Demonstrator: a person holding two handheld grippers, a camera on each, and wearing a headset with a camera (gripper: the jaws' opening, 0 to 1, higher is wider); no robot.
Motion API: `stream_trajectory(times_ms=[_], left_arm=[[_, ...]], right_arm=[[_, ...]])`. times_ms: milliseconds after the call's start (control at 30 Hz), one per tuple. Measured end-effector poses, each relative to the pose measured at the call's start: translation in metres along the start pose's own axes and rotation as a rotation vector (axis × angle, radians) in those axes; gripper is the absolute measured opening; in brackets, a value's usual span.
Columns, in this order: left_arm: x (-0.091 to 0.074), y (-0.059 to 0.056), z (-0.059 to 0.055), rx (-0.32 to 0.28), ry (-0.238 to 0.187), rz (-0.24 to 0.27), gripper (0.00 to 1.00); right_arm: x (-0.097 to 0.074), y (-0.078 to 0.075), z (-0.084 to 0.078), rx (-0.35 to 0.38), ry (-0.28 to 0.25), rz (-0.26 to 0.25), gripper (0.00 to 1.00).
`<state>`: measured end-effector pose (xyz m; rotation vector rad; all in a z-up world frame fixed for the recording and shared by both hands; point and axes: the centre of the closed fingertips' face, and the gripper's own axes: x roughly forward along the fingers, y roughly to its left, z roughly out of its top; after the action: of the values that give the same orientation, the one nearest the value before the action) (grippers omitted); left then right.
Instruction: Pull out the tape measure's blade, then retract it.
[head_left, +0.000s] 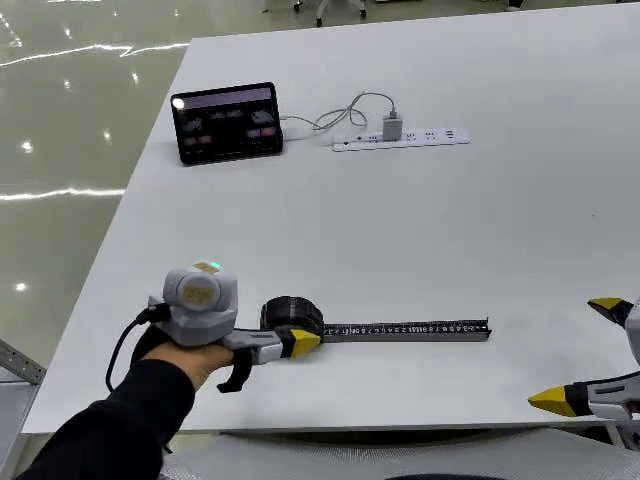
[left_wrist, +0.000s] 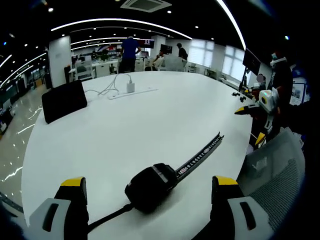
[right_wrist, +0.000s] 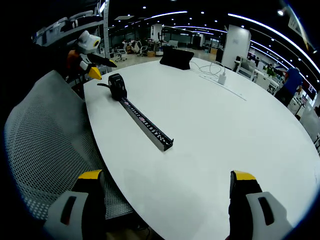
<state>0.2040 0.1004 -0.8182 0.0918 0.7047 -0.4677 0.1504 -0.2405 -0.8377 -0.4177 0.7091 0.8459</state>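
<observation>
A person's left hand (head_left: 190, 358), dark-sleeved forearm reaching in over the near-left corner of the table (head_left: 400, 230), holds the left gripper (left_wrist: 149, 182) low and level, its jaws spread wide on either side of the tape measure (head_left: 292, 316) and not clamped on it. The black tape measure sits close to the near edge, its blade (head_left: 405, 329) lying drawn out flat along that edge toward the right. The right gripper (head_left: 578, 352) hovers by the same edge further right, jaws also apart, well clear of the blade's tip.

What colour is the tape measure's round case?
The tape measure's case is black, clearest in the left gripper view.
</observation>
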Motion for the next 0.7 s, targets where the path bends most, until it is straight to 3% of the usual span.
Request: stream_trajectory(times_ms=[133, 300, 400, 433, 500, 600, 700], left_arm=[[0.01, -0.005, 0.0, -0.024, 0.013, 0.026, 1.0], [0.021, -0.014, -0.014, -0.088, 0.055, 0.063, 1.0], [0.02, -0.022, -0.016, -0.209, 0.025, 0.082, 1.0], [0.019, -0.023, -0.014, -0.215, -0.003, 0.097, 1.0], [0.018, -0.024, -0.02, -0.178, -0.003, 0.133, 1.0], [0.021, -0.026, -0.025, -0.159, 0.02, 0.128, 1.0], [0.023, -0.022, -0.022, -0.17, -0.007, 0.137, 1.0]], right_arm=[[0.004, 0.002, 0.003, -0.009, -0.002, 0.021, 1.0], [0.01, 0.005, 0.007, -0.006, -0.004, 0.056, 1.0], [0.014, 0.009, 0.009, -0.023, 0.003, 0.086, 1.0], [0.016, 0.011, 0.01, -0.033, 0.008, 0.1, 1.0], [0.018, 0.012, 0.01, -0.054, 0.021, 0.109, 1.0], [0.021, 0.014, 0.012, -0.071, 0.028, 0.125, 1.0], [0.025, 0.013, 0.015, -0.109, 0.043, 0.137, 1.0]])
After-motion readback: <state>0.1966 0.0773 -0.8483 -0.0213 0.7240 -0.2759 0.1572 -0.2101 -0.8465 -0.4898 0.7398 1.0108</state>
